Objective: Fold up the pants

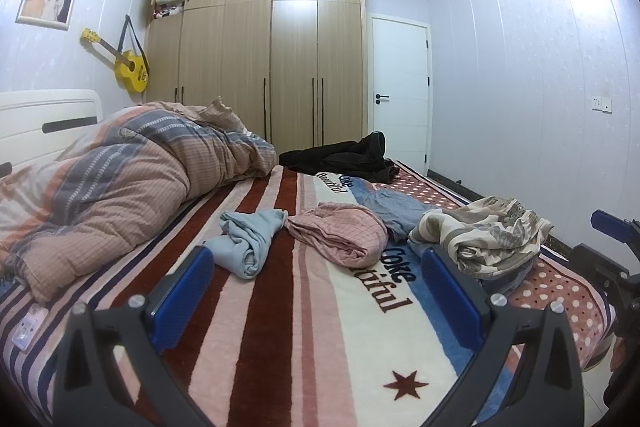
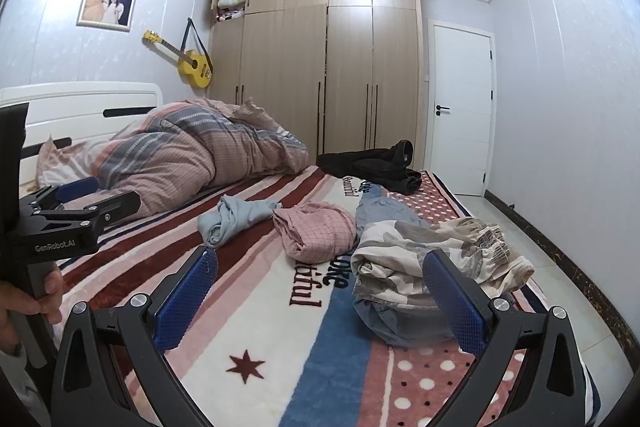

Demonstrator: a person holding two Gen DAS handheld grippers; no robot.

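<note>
Pants: none folded yet, as far as I can judge; several garments lie crumpled on the blanket (image 1: 280, 307) ahead of both grippers, and which of them are pants is hard to tell.
Beige piece (image 2: 436, 267): a patterned, bunched heap with an elastic waistband (likely the pants to start with), lying on top of a blue-grey garment (image 2: 400, 327); it sits just beyond and partly behind the right gripper's right finger.
Pink piece (image 1: 340, 235): checked, loosely doubled over but not neat, ahead of the left gripper and between its two fingers in line of sight.
Light blue piece (image 1: 248, 239): twisted in a wad, just past the tip of the left gripper's left finger.
Dark piece (image 1: 344, 157): black clothing at the far edge of the bed, well beyond all fingers.
Done: nothing clearly finished.
Left: pick a garment, spread it flat, fold it; the whole job, by my reading.
Left gripper (image 1: 320, 291): fingers spread wide, holding nothing, raised over the blanket and pointed along the bed toward the wardrobe (image 1: 272, 55).
Right gripper (image 2: 320, 299): fingers likewise wide apart and empty, hovering above the blanket, its right finger nearest the beige heap, not visibly touching it.
Hand (image 2: 28, 303): wrapped round the left gripper's handle, seen at the left edge of the right view.
Duvet (image 1: 120, 179): piled far to the left of the fingers, out of the work.
</note>
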